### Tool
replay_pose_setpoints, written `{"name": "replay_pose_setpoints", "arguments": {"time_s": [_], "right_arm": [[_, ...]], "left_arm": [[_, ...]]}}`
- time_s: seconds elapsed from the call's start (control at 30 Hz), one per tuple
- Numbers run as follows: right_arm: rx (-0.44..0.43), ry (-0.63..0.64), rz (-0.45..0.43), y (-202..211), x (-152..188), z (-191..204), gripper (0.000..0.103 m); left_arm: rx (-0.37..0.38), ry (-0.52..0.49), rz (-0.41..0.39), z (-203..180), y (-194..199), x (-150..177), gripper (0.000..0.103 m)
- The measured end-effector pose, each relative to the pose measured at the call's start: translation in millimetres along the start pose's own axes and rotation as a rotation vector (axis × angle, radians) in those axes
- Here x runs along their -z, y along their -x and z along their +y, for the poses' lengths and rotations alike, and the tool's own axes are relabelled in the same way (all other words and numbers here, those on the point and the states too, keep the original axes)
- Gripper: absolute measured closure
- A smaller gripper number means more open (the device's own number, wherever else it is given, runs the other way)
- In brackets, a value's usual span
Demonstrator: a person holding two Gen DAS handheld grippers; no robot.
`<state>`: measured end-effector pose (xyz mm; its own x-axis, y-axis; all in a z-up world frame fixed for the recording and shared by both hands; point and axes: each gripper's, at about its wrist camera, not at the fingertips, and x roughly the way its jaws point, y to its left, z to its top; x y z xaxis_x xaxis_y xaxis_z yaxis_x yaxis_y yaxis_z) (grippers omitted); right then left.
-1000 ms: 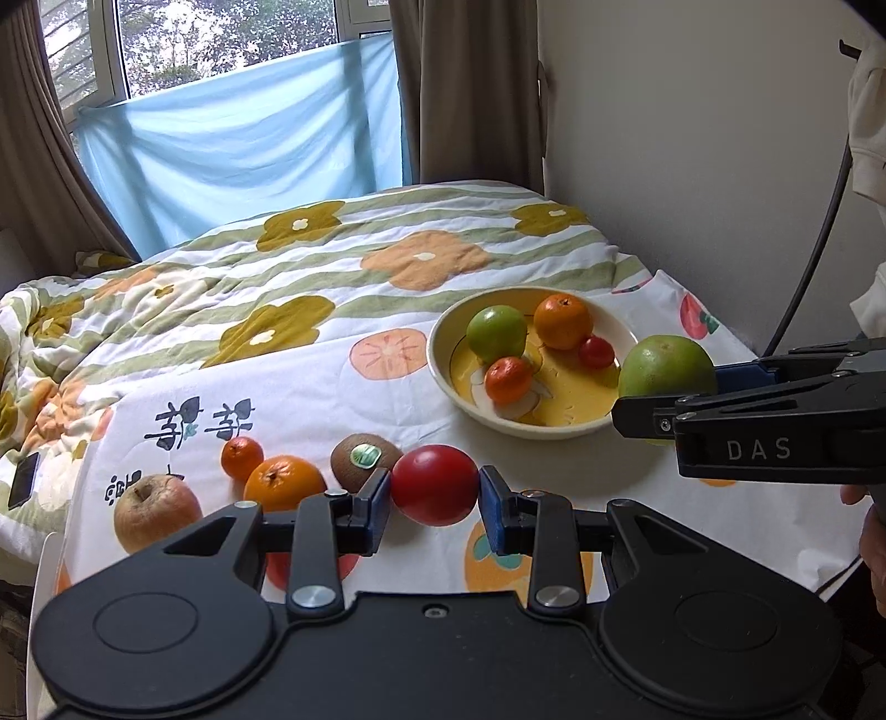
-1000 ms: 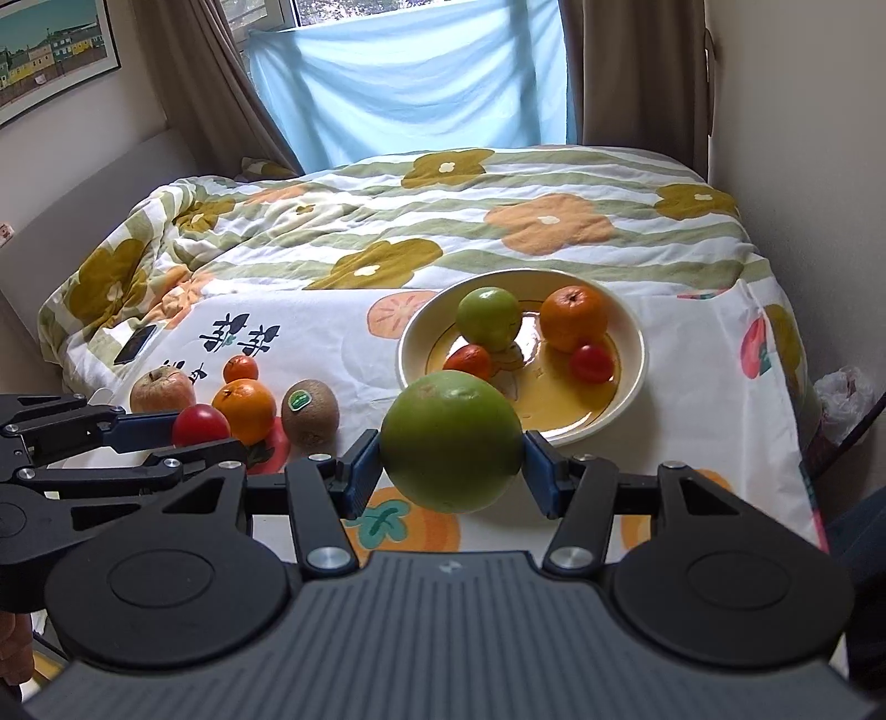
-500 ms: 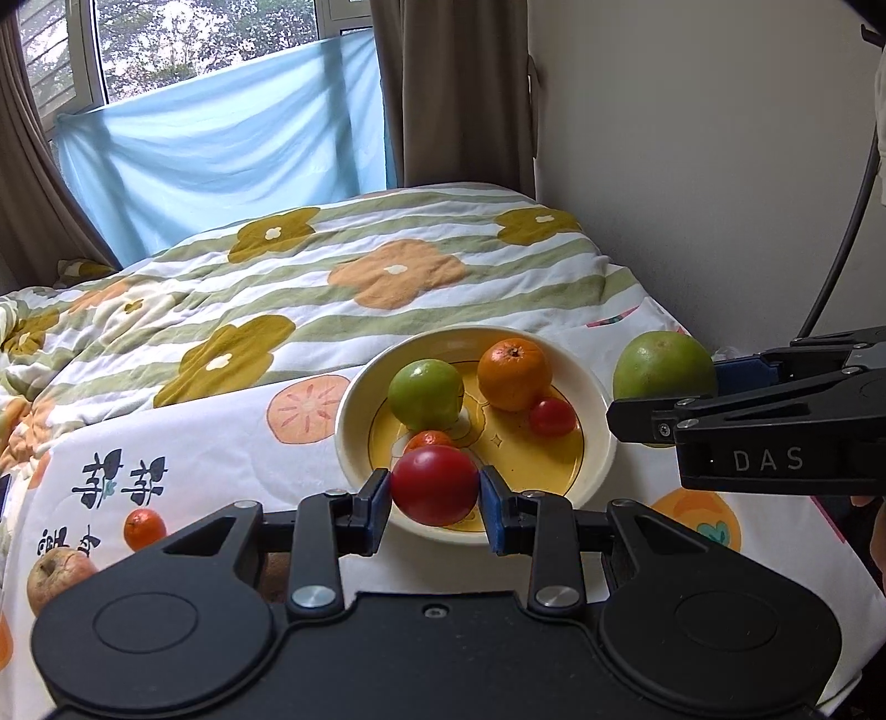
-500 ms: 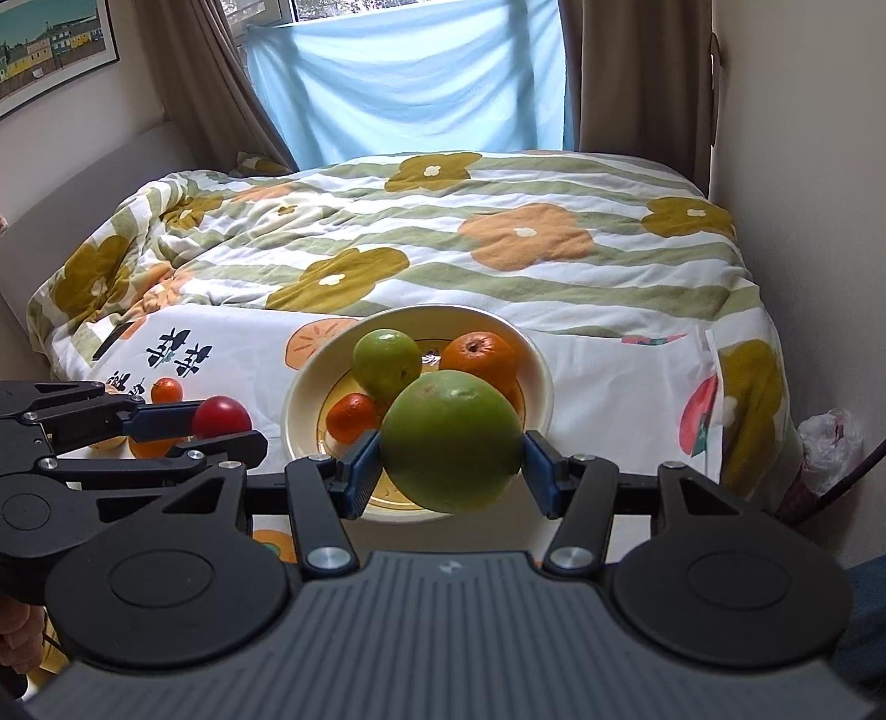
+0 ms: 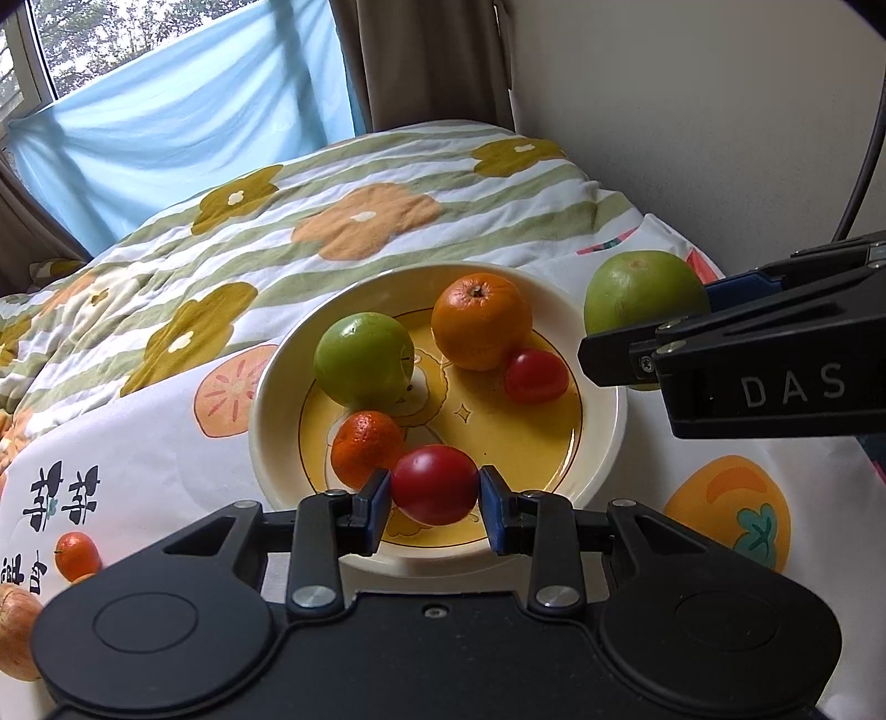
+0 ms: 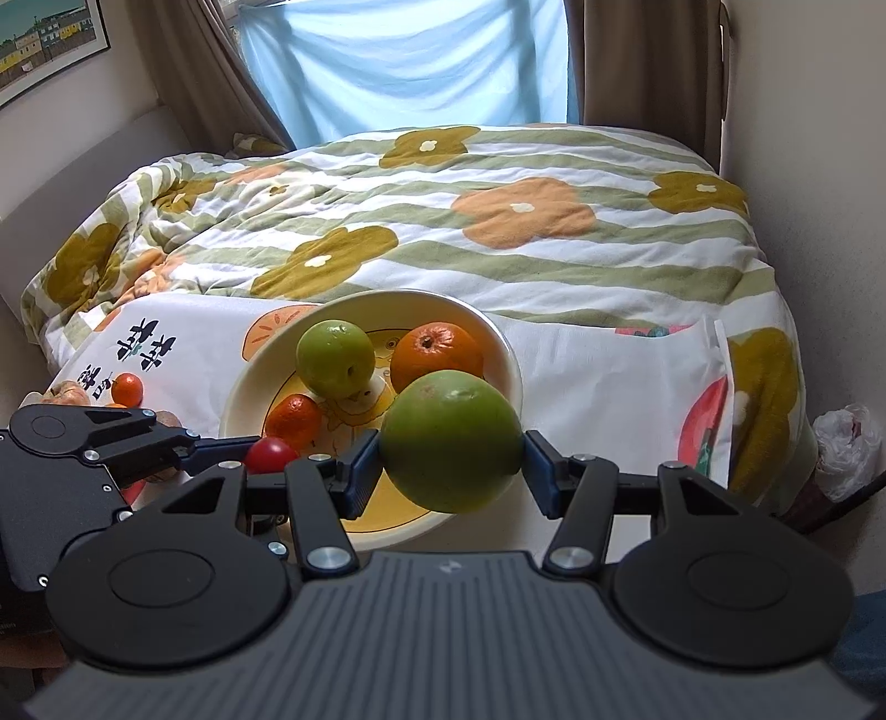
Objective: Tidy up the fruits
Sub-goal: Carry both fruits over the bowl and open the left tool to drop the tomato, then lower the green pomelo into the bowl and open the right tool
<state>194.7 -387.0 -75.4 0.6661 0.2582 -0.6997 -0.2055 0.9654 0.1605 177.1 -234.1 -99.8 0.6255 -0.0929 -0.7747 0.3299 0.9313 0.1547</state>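
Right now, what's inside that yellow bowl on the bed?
Inside the bowl lie a green apple, a large orange, a small mandarin and a small red tomato. The held fruits and hand-held grippers cover part of its near floor.

The only lettering that reads clearly is "DAS", in pale capitals on the black side of the right hand-held gripper (image 5: 648, 332), which shows at the right edge of the left wrist view.

The white cloth (image 5: 166, 443) spread over the near part of the bed carries bold black brush characters at its left side, near the small loose fruits. They look like Chinese script, two matching signs side by side with more below, but they cannot be made out with certainty in either view.

The framed picture (image 6: 44, 44) on the far left wall shows painted houses; no wording on it is legible.
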Motion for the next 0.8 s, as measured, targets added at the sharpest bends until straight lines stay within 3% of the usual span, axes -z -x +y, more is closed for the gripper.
{"name": "replay_pose_setpoints", "arguments": {"time_s": [0.07,0.13,0.2,0.23,0.8], "right_arm": [[-0.002,0.0,0.005,-3,0,-2,0.033],[-0.003,0.001,0.008,-5,0,-3,0.033],[-0.004,0.002,0.01,-7,0,-2,0.033],[-0.006,0.001,0.011,-7,0,-3,0.033],[-0.07,0.074,0.049,-29,-1,24,0.034]], "left_arm": [[-0.002,0.002,0.01,-1,-4,0,0.065],[-0.009,0.003,0.012,-2,-4,-1,0.051],[-0.015,0.002,-0.007,-1,0,-2,0.017],[-0.019,0.007,-0.025,-1,3,-3,0.014],[-0.07,0.104,-0.014,18,37,18,0.013]]}}
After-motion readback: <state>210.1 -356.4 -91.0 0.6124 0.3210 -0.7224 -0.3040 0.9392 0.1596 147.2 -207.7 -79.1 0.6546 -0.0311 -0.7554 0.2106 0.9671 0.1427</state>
